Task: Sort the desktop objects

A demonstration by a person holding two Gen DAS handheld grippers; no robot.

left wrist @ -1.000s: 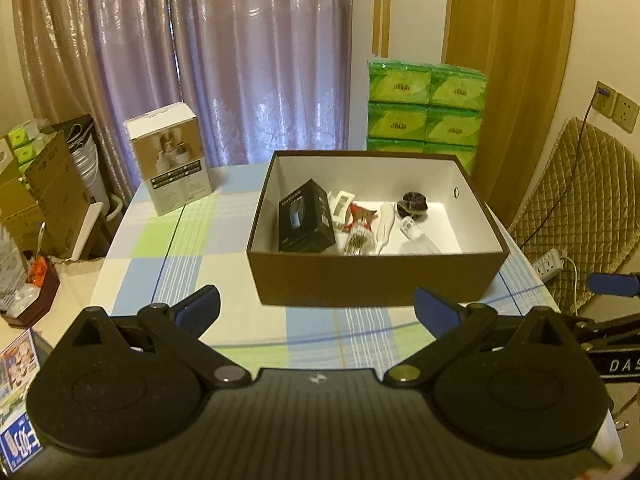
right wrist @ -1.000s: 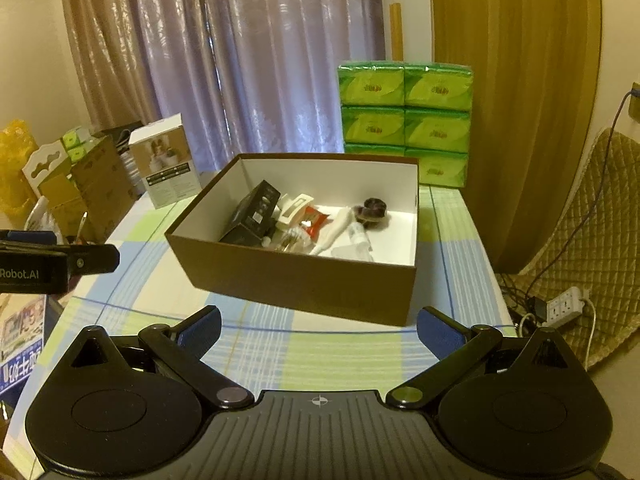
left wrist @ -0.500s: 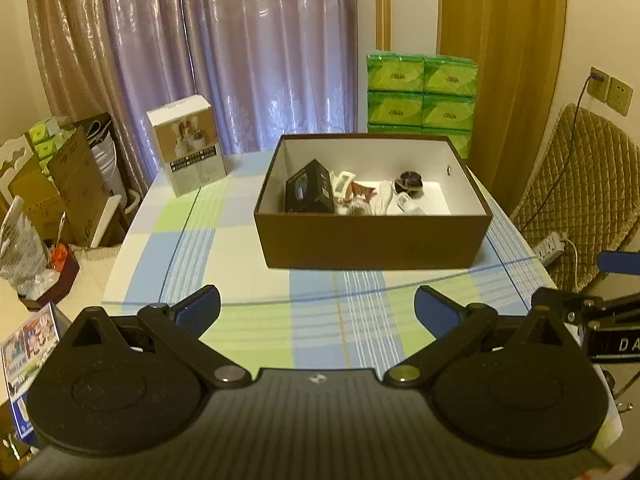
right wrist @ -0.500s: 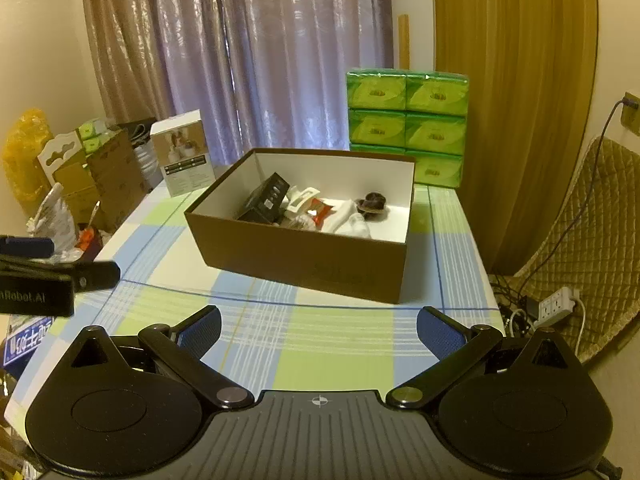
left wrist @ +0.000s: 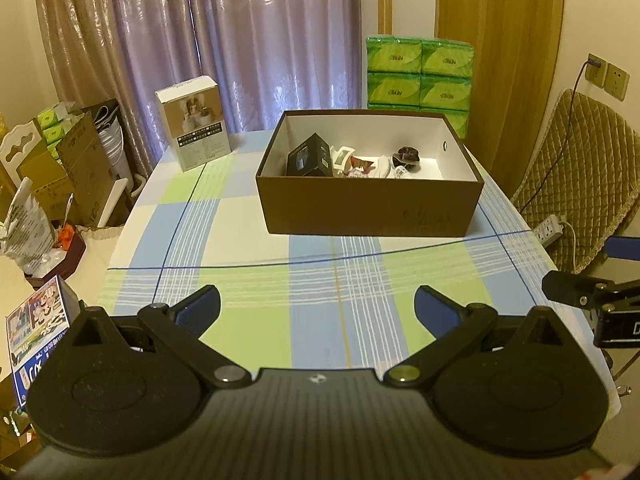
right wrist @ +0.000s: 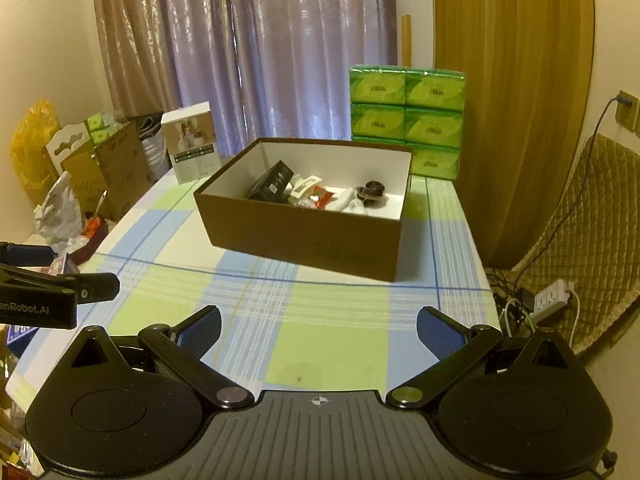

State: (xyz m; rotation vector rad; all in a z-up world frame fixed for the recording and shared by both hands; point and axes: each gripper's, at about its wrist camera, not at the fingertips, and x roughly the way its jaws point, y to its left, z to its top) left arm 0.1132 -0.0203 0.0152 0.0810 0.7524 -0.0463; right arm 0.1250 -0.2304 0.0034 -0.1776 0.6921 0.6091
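A brown cardboard box [left wrist: 370,208] [right wrist: 304,240] with a white inside stands on the checked tablecloth [left wrist: 280,320] [right wrist: 320,340]. Inside lie a small black box [left wrist: 310,156] [right wrist: 272,182], a red wrapper [left wrist: 362,162] [right wrist: 322,196], white items and a dark round object [left wrist: 407,156] [right wrist: 372,191]. My left gripper [left wrist: 318,306] is open over the table's near edge, well back from the box, with nothing between its fingers. My right gripper [right wrist: 318,320] is likewise open and empty. Each gripper shows at the edge of the other's view.
A white product box [left wrist: 194,122] [right wrist: 192,140] stands at the table's far left. Stacked green tissue packs [left wrist: 420,76] [right wrist: 406,116] sit behind the brown box. A quilted chair [left wrist: 576,172] and a power strip [right wrist: 554,298] are to the right; cartons [left wrist: 68,168] are on the left.
Both grippers have pulled back from the brown box toward the table's near edge, so the box looks smaller and farther. Both stay open and empty.
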